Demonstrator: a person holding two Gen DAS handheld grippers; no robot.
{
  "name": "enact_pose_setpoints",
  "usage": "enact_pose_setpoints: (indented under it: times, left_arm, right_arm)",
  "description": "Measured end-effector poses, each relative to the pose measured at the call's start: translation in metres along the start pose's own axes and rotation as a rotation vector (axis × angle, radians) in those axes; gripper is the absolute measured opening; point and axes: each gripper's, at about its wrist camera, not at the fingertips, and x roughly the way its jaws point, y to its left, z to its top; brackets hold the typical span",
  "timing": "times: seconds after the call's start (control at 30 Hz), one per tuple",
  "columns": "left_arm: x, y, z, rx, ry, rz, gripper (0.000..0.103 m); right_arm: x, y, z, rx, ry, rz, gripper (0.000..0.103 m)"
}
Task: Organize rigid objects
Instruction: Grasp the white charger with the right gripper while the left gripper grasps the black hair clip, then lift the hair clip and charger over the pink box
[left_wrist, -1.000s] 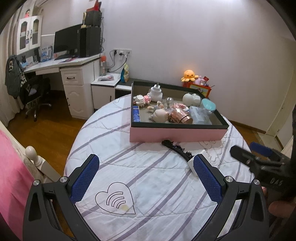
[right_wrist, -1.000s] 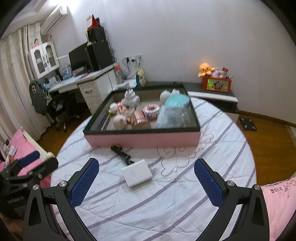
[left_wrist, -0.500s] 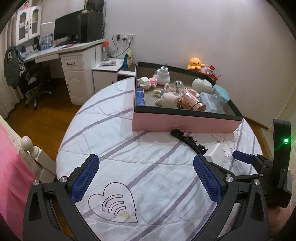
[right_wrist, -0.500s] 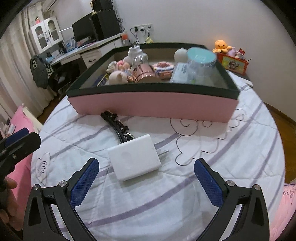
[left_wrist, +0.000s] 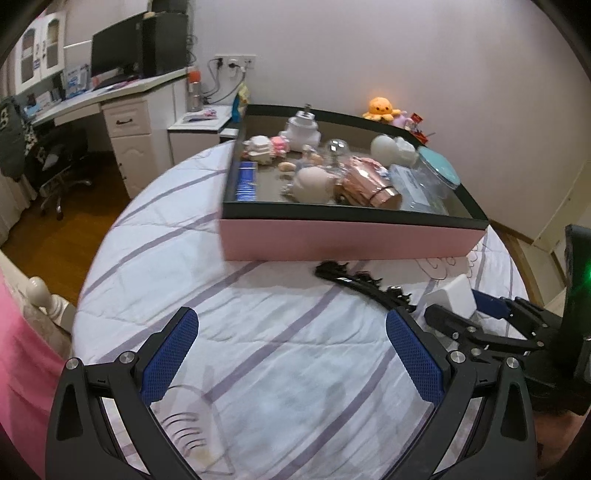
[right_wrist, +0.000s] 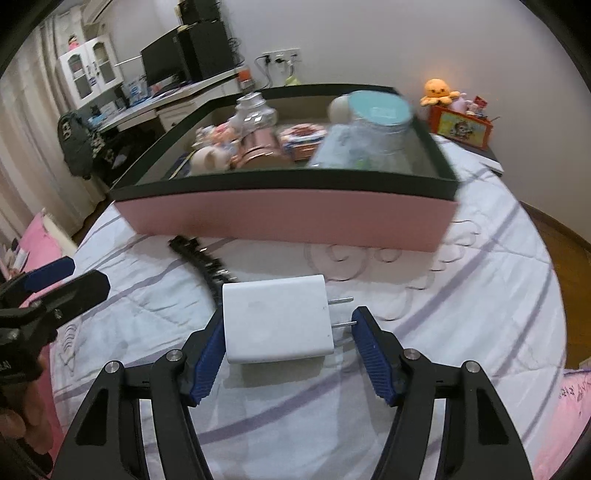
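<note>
White charger (right_wrist: 275, 319) lies between the right gripper (right_wrist: 286, 354)'s open jaws, prongs pointing right; left gripper (left_wrist: 291, 354), also open, is farther off.

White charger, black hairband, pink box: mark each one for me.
white charger (right_wrist: 275, 319), right wrist view, middle of its top face
black hairband (left_wrist: 364, 286), left wrist view, middle of its curved band
pink box (right_wrist: 288, 218), right wrist view, middle of its pink front wall

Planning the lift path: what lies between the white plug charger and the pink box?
In the right wrist view, only bare striped quilt separates the white plug charger from the pink box; the black hair clip lies off left.
</note>
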Motion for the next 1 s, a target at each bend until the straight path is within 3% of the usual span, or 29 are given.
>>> enact_pose_setpoints:
  times: [0.43, 0.63, 0.8, 1.0]
  left_arm:
    - [0.064, -0.058, 0.005, 0.143, 0.122, -0.027, 0.103]
    - [0.077, -0.066, 0.011, 0.179, 0.1, 0.008, 0.102]
    - [0.07, -0.055, 0.011, 0.14, 0.079, -0.055, 0.098]
    - [0.051, -0.047, 0.002, 0.134, 0.059, -0.064, 0.098]
  right_arm:
    - [-0.006, -0.047, 0.008, 0.095, -0.031, -0.03, 0.068]
    - [-0.001, -0.047, 0.009, 0.102, -0.026, -0.02, 0.068]
    - [0.0, -0.045, 0.01, 0.098, -0.026, -0.015, 0.068]
    - [-0.005, -0.04, 0.009, 0.086, -0.033, -0.014, 0.068]
